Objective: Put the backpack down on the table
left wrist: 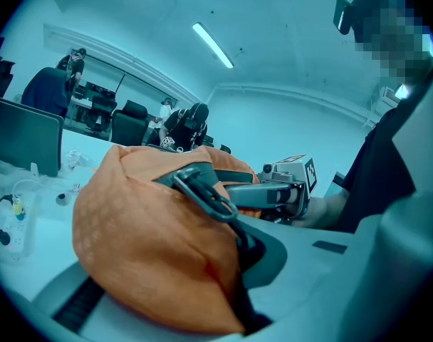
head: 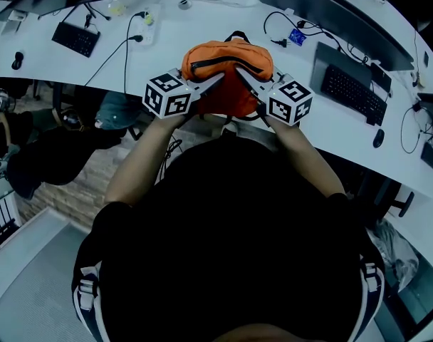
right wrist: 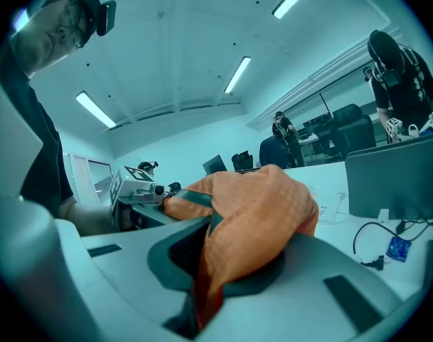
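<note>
An orange backpack (head: pixel 227 64) with dark straps sits bunched at the near edge of the white curved table (head: pixel 202 30); its lower part shows in front of the table edge. My left gripper (head: pixel 215 80) pinches its left side and my right gripper (head: pixel 243 76) its right side, both shut on the fabric. Seen from the left gripper view, orange cloth (left wrist: pixel 145 241) fills the jaws, with a dark strap buckle (left wrist: pixel 206 191) on top and the right gripper (left wrist: pixel 284 185) beyond. The right gripper view has the cloth (right wrist: pixel 256 212) clamped and the left gripper (right wrist: pixel 134 187) behind. Whether the bag's weight rests on the table I cannot tell.
On the table are a keyboard (head: pixel 75 38) and mouse (head: pixel 17 60) at far left, a power strip (head: pixel 149 23) with cables, and a keyboard (head: pixel 353 92), mouse (head: pixel 378 138) and monitor (head: pixel 337 13) at right. A chair (head: pixel 117 111) stands under the desk at left. People sit in the background.
</note>
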The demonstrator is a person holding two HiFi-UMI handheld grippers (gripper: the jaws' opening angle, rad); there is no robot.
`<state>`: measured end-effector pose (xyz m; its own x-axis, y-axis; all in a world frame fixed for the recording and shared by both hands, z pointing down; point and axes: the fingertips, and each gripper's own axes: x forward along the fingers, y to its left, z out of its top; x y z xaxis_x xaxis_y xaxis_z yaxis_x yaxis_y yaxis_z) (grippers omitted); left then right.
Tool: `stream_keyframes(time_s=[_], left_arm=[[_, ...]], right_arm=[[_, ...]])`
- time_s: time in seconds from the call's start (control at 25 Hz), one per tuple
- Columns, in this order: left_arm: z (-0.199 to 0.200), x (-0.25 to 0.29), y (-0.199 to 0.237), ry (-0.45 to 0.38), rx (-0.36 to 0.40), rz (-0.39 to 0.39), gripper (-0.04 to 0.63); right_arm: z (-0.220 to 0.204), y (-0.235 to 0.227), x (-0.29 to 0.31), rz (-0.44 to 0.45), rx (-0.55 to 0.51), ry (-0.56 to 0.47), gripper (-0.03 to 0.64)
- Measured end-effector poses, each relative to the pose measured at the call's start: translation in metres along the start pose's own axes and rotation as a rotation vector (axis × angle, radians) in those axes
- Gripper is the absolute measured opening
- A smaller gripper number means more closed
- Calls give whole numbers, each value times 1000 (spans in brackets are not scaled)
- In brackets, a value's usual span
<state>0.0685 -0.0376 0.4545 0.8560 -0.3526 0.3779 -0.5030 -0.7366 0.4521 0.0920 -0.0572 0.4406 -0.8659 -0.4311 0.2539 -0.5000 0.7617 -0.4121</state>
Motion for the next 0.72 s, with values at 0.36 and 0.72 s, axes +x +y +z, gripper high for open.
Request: stream_keyframes(time_s=[0.36,0.72], left_arm=[[10,17,8,-11,-6,27,34],[19,22,23,-14,-15,39,32]], right_arm=[[6,-19,-2,41,-4,-2,43],[13,-31,9,58,1,6,41]])
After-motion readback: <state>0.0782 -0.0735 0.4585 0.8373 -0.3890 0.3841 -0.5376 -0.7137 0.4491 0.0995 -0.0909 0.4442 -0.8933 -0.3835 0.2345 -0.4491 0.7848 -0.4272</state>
